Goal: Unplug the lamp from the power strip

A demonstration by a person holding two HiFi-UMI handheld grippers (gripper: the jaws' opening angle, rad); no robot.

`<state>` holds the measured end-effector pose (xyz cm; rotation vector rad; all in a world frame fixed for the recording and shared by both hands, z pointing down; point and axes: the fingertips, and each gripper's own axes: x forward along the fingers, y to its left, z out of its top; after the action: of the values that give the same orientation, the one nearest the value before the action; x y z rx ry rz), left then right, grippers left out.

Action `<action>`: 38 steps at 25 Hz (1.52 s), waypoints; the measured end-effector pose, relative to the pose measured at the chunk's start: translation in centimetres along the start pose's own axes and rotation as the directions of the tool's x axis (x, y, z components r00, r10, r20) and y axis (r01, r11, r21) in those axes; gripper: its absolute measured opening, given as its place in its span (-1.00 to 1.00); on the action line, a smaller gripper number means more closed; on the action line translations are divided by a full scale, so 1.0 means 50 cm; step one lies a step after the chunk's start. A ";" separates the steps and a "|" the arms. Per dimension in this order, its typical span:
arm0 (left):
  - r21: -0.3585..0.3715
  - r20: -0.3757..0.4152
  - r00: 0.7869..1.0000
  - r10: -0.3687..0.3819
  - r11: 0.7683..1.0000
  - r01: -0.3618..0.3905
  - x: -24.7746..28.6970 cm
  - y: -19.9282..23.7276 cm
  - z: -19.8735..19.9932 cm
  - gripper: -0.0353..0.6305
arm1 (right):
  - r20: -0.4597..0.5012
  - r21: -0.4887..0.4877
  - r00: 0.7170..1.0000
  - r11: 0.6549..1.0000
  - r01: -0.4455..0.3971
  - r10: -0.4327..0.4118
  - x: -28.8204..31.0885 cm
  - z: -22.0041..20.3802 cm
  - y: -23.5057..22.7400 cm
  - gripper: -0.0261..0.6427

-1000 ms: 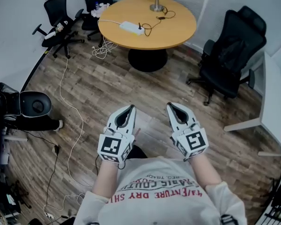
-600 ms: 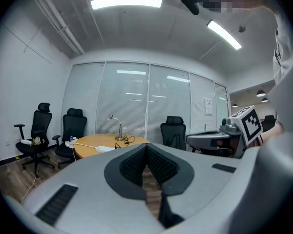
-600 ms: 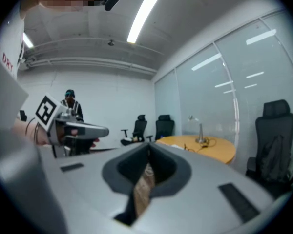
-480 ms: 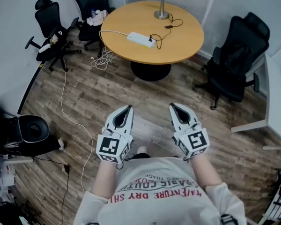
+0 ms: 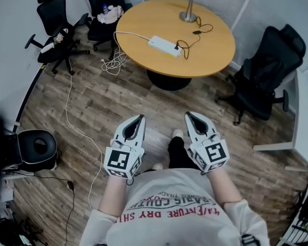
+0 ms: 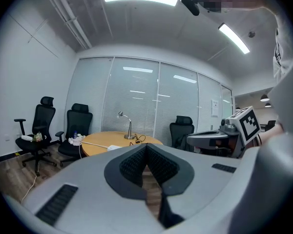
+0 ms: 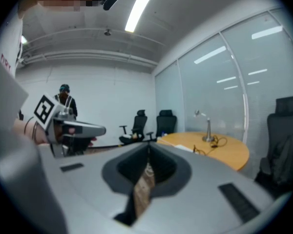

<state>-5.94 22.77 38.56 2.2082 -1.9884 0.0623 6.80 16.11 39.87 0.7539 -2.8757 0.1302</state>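
A round wooden table (image 5: 143, 24) stands ahead, some way off. On it lies a white power strip (image 5: 163, 45) with a black plug (image 5: 177, 48) in its right end. The plug's black cord loops to a silver desk lamp (image 5: 187, 14) at the table's far side. The lamp (image 6: 128, 129) and table (image 7: 237, 152) also show in both gripper views. My left gripper (image 5: 139, 118) and right gripper (image 5: 188, 115) are held side by side in front of my chest, well short of the table. Both are shut, with nothing between the jaws.
Black office chairs stand left of the table (image 5: 54, 22), behind it (image 5: 100, 4) and to its right (image 5: 269, 70). A white cable (image 5: 69, 101) trails from the strip across the wood floor. A black stool (image 5: 38, 147) sits at left, a white desk (image 5: 305, 122) at right.
I have walked toward the table: it has come closer and shifted right in the head view. Both grippers keep their pose in front of me, shut.
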 end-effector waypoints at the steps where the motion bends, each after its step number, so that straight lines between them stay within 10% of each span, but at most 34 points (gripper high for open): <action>1: 0.001 0.000 1.000 0.008 1.000 -0.008 0.014 0.011 -0.002 -0.81 | 0.000 -0.003 1.000 1.000 -0.008 0.008 0.020 -0.001 -0.011 -0.83; 20: 0.003 0.026 0.984 0.177 0.984 -0.177 0.491 0.214 0.097 -0.81 | -0.024 -0.034 0.989 0.989 -0.147 0.146 0.425 0.074 -0.404 -0.83; 38: 0.004 -0.124 0.986 -0.113 0.993 0.114 0.828 0.324 0.061 -0.81 | -0.165 0.074 0.981 0.991 0.112 -0.098 0.590 0.024 -0.604 -0.83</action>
<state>-17.66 -19.97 43.09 2.2609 -1.7996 0.1912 -3.79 -24.42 45.34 0.8664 -2.6862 0.2847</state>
